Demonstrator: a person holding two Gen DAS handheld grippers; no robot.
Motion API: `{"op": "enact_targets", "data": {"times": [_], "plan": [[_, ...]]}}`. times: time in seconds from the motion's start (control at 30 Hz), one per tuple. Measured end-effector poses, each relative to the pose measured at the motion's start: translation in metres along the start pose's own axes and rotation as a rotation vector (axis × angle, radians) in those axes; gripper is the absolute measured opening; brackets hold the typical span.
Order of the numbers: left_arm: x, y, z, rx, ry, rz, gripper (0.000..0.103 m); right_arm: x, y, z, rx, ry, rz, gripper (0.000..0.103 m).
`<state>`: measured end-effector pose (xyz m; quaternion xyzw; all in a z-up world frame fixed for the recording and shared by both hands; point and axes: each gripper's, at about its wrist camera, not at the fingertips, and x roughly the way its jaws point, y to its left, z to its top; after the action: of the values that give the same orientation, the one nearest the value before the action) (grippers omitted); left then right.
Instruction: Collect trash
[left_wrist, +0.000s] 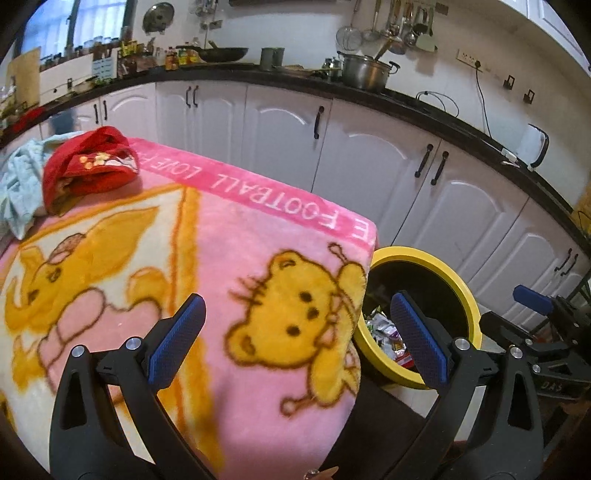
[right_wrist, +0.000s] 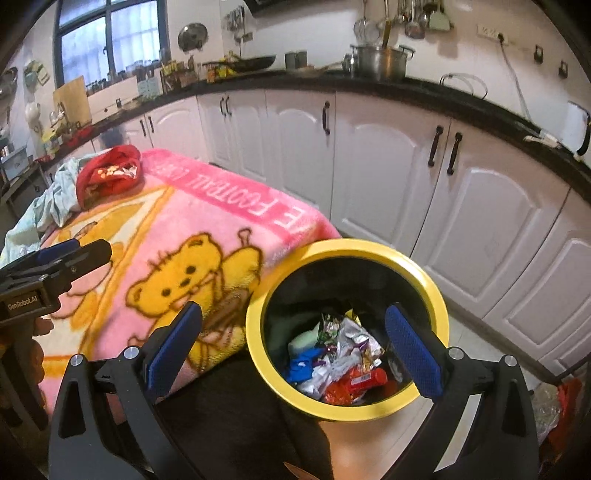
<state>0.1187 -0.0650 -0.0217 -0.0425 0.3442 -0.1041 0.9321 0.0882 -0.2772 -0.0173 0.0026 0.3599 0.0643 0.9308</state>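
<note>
So, blanket (left_wrist: 207, 236): showing "FOOTBALL LOVE"
Left gripper (left_wrist: 297, 341): hanging wide open, empty, reading "GenRobot.AI"
Right gripper (right_wrist: 293, 349): gaping wide, empty, hovering over bin (right_wrist: 424, 280) of wrappers (right_wrist: 340, 365)

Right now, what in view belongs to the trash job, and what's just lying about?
Job:
yellow-rimmed bin
wrappers inside it
left hand-held gripper, open
right hand-held gripper, open

Lying about:
pink blanket
red garment
light blue cloth
steel pot
</note>
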Motion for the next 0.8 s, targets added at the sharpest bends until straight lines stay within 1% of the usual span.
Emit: {"op": "enact_targets", "data": {"times": [0.13, 0.23, 0.33, 0.37, 0.53, 0.67, 0.8], "plan": [[-0.014, 0.001, -0.013, 0.007, -0.040, 0.008, 0.092, -0.019, 0.008, -0.013, 0.010, -0.085, -0.027, 0.097], [-0.025, -0.002, -0.025, 0.007, -0.085, 0.017, 0.092, -0.036, 0.012, -0.030, 0.024, -0.175, -0.047, 0.097], [-0.038, -0.004, -0.038, 0.015, -0.142, 0.034, 0.092, -0.048, 0.019, -0.039, -0.006, -0.256, -0.070, 0.097], [-0.041, -0.005, -0.040, 0.015, -0.152, 0.037, 0.092, -0.054, 0.023, -0.043, -0.019, -0.301, -0.077, 0.097], [-0.060, -0.006, -0.060, 0.030, -0.240, 0.050, 0.092, -0.072, 0.031, -0.061, -0.038, -0.418, -0.100, 0.097], [-0.069, -0.004, -0.074, 0.016, -0.275, 0.036, 0.092, -0.072, 0.029, -0.072, -0.015, -0.422, -0.091, 0.097], [-0.073, -0.005, -0.083, 0.024, -0.301, 0.065, 0.092, -0.069, 0.030, -0.077, -0.011, -0.420, -0.105, 0.097]]}}
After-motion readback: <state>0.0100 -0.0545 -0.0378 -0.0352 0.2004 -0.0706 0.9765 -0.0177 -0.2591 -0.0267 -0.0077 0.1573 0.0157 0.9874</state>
